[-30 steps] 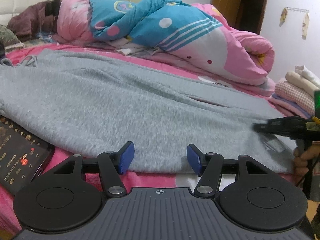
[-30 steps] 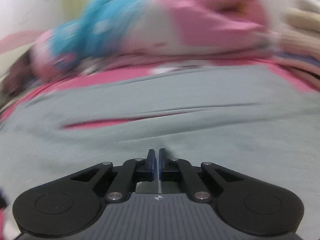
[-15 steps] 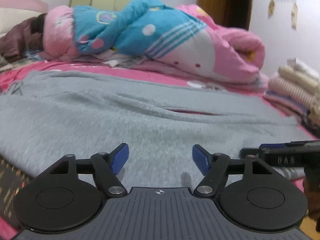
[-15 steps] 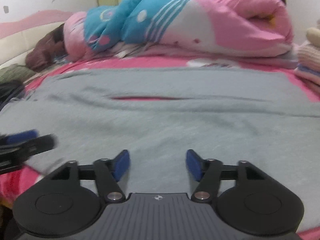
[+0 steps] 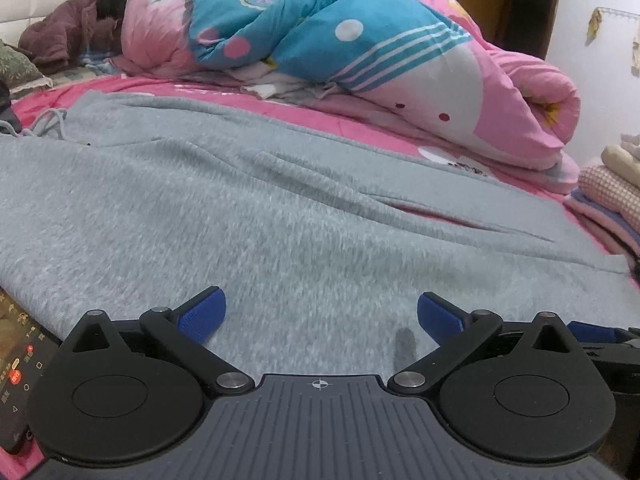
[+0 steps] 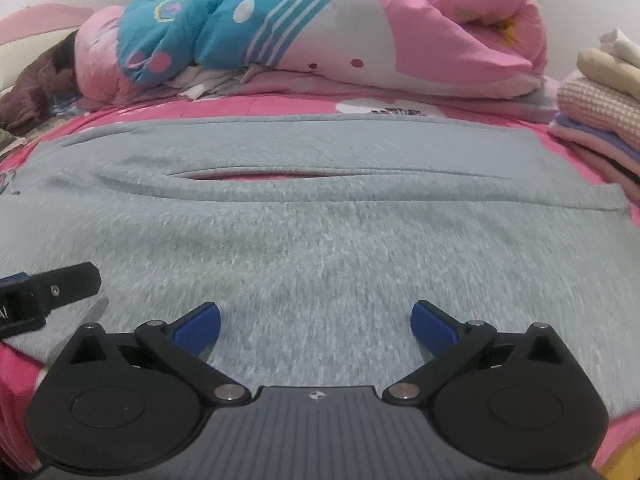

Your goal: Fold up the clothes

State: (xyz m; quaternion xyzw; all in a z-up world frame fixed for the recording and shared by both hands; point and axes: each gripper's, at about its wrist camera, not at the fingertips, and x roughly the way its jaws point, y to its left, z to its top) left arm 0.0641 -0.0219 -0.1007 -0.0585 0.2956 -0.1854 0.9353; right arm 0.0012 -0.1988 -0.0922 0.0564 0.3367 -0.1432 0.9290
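Both the left gripper (image 5: 319, 316) and right gripper (image 6: 315, 324) hover spread-fingered, gripping nothing, at the near edge of the grey sweatpants (image 6: 320, 248) lying flat on the bed (image 6: 248, 106), likely poised to pinch that edge for a fold.

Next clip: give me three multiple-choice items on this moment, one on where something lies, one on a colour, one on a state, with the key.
1. Where does the phone lie?
A. On the folded stack
B. Left of the grey garment
C. On the quilt

2. What colour are the tool pads?
A. Blue
B. Red
C. Green

3. How are the two tools?
A. Both shut
B. One shut
C. Both open

Key:
1 B: phone lies at the grey garment left edge.
2 A: pads are blue.
3 C: left tool and right tool have their jaws spread, empty.
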